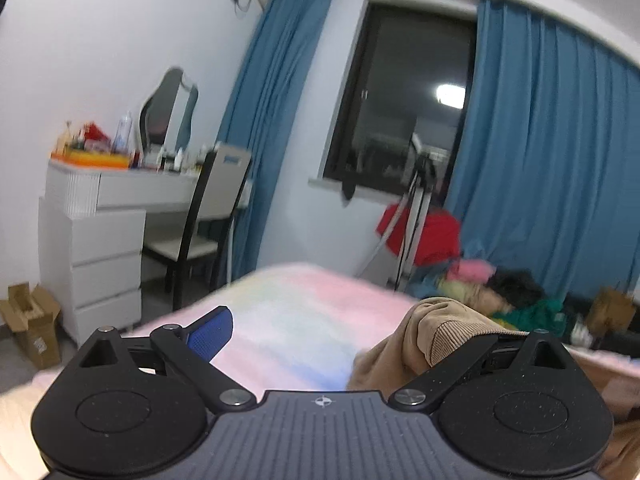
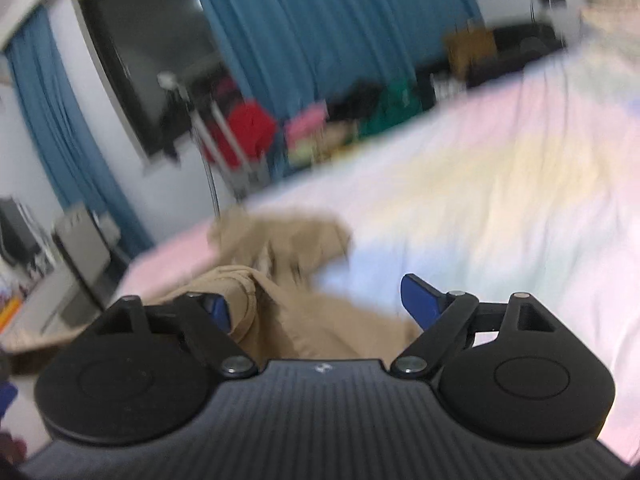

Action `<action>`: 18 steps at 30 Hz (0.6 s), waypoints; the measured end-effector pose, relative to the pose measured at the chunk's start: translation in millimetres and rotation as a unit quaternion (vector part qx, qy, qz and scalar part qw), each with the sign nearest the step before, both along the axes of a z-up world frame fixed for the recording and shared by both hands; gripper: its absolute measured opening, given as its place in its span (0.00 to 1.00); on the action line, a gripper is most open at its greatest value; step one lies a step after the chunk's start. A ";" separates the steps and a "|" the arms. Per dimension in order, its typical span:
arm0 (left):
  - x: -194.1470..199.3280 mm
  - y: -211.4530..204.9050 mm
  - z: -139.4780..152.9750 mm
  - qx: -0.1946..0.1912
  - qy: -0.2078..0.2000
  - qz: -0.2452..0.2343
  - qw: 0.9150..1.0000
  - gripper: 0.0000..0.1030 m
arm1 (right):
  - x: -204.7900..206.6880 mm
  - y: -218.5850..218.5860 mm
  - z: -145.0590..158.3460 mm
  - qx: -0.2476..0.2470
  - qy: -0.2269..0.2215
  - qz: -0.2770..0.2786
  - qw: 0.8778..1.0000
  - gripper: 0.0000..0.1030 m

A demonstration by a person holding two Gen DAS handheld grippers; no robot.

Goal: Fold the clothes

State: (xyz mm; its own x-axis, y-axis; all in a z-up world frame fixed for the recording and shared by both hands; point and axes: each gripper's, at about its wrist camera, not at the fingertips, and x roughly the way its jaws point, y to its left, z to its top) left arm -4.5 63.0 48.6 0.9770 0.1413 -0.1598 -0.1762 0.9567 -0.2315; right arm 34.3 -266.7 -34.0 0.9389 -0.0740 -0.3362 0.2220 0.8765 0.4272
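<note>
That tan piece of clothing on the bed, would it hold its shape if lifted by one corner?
Probably not. The tan garment lies rumpled in soft folds, so it likely droops. Its ribbed cuff looks thick, perhaps grippy rather than slippery. It should slide easily on the bedspread.

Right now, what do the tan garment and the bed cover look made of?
Tan garment: looks like matte cotton corduroy, going by fine ribs on the fold; the blurred right wrist view adds nothing. Bed cover: soft, matte, pastel-dyed fabric, perhaps fleece or brushed cotton; blur hides the weave.
</note>
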 end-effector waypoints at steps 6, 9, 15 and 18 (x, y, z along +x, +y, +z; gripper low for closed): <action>9.6 -10.5 108.1 -0.010 -0.073 0.001 0.997 0.96 | 7.3 -3.2 120.4 -0.058 -0.095 0.010 0.994 0.82; 8.0 -19.7 177.5 0.007 -0.119 -0.004 0.993 0.96 | 7.8 -11.2 175.9 -0.075 -0.138 0.008 0.988 0.82; -17.5 -35.9 296.7 0.058 -0.184 0.000 0.981 0.98 | -18.3 -29.1 278.7 -0.076 -0.207 0.017 0.975 0.82; -33.9 -38.2 342.9 0.066 -0.197 0.001 0.978 0.99 | -31.0 -36.7 325.6 -0.064 -0.220 0.037 0.973 0.82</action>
State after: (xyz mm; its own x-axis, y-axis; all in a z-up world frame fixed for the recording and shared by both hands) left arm -38.4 24.8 391.4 0.9588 0.1367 0.2489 -0.0995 0.9827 -0.1564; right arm 3.2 -303.4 291.5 0.9941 -0.0156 0.1073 -0.0234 0.9354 0.3529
